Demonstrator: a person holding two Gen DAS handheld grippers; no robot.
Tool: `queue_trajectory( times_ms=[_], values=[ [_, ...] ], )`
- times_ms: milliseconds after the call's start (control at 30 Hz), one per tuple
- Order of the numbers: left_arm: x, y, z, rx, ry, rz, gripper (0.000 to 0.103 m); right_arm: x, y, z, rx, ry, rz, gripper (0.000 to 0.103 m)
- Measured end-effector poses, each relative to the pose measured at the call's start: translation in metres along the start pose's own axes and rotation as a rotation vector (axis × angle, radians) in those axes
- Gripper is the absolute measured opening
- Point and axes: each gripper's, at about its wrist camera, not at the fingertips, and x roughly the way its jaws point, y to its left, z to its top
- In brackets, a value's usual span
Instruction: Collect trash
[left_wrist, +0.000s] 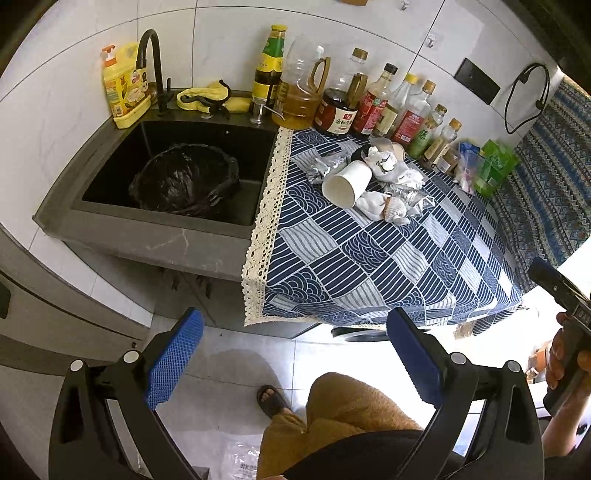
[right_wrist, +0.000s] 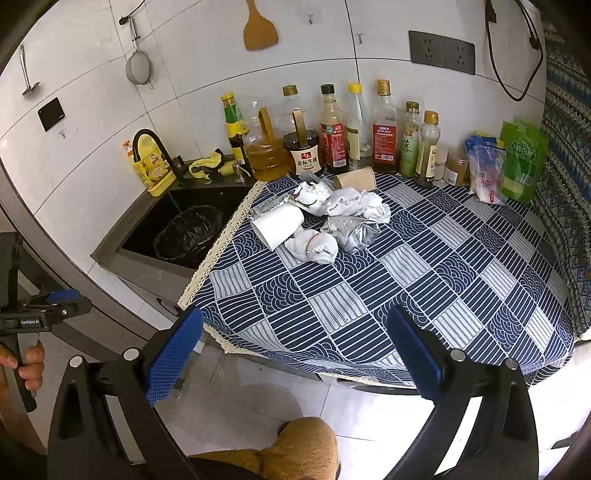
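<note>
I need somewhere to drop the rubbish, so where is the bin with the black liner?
The bin with the black liner stands inside the dark sink, left of the blue patterned cloth in both views, below the black tap.

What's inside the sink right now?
A bin lined with a black bag stands in the sink, taking up most of the basin. The visible part of the bag looks empty; its bottom and the sink floor under it are hidden.
</note>
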Motion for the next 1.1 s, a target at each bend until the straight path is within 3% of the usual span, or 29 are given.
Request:
queue_trajectory(
  times_ms=[333, 700, 833, 967, 1100],
  values=[
    [0.01, -0.006, 0.013, 0.028, 0.011, -0.003, 0.096, 0.005, -0.002, 0.005, 0.003, 0.004, 0.004, 0.099],
    [0.039, -0.016, 0.042, 0.032, 0.055, 0.025, 0.096, 0.05, -0.029, 0.031, 0.015, 0.06, 0.014, 0.099],
    [0.059, -0.028, 0.06, 0.039, 0.075, 0.045, 0.096, 0.076, -0.043, 0.045, -0.014, 0.087, 0.024, 0.099],
    [0.096, -0.041, 0.086, 0.055, 0.116, 0.069, 0.096, 0.106, -0.067, 0.062, -0.014, 0.123, 0.096, 0.099],
    [0.137, -0.058, 0.11, 0.122, 0.156, 0.085, 0.096, 0.142, -0.093, 0.078, -0.037, 0.179, 0.132, 0.099]
  ],
)
